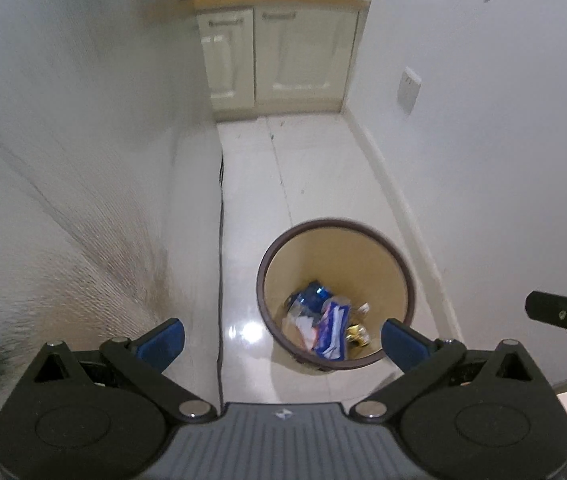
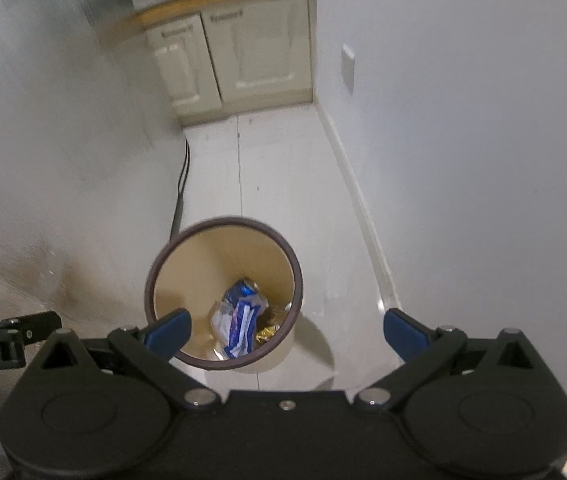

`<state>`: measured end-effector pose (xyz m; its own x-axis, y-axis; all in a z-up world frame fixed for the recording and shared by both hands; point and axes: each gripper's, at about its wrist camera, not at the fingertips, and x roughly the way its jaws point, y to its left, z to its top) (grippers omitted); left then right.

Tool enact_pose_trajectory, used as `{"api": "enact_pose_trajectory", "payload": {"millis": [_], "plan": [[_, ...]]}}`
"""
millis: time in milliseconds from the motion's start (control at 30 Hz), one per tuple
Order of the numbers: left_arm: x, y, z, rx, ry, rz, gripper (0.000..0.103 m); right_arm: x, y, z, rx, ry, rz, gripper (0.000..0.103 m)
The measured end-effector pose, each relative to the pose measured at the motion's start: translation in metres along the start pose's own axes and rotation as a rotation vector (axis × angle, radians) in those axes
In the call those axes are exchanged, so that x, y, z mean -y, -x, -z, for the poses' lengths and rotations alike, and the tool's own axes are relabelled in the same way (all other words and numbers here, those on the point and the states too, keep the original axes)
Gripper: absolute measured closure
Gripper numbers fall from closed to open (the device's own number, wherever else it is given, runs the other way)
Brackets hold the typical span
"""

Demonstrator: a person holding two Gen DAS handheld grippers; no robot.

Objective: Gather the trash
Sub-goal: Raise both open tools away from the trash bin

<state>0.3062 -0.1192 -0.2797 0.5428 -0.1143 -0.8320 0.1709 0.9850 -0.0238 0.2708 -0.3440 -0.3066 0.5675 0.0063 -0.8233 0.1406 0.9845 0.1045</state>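
A round bin with a dark brown rim (image 1: 267, 260) and beige inside stands on the white tiled floor; it also shows in the right wrist view (image 2: 163, 256). Inside lie a blue and white wrapper (image 1: 333, 328) (image 2: 239, 320), a crushed blue can (image 2: 245, 288) and a gold foil piece (image 1: 357, 334) (image 2: 265, 332). My left gripper (image 1: 283, 340) is open and empty, above the bin's near left side. My right gripper (image 2: 287, 330) is open and empty, above the bin's near right side. The right gripper's finger shows at the right edge of the left wrist view (image 1: 551, 312).
A grey wall or panel (image 1: 83, 160) stands on the left with a black cable (image 1: 220, 240) along its foot. A white wall with a socket plate (image 1: 409, 90) and skirting runs on the right. Cream cabinet doors (image 1: 283, 56) close the far end of the narrow floor.
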Motion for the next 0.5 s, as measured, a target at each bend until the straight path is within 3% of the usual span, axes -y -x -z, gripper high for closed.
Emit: {"api": "enact_pose_trajectory", "payload": {"millis": [500], "plan": [[0.024, 0.136, -0.01, 0.278, -0.048, 0.073, 0.0, 0.009, 0.146, -0.003, 0.277, -0.028, -0.005, 0.0]]}}
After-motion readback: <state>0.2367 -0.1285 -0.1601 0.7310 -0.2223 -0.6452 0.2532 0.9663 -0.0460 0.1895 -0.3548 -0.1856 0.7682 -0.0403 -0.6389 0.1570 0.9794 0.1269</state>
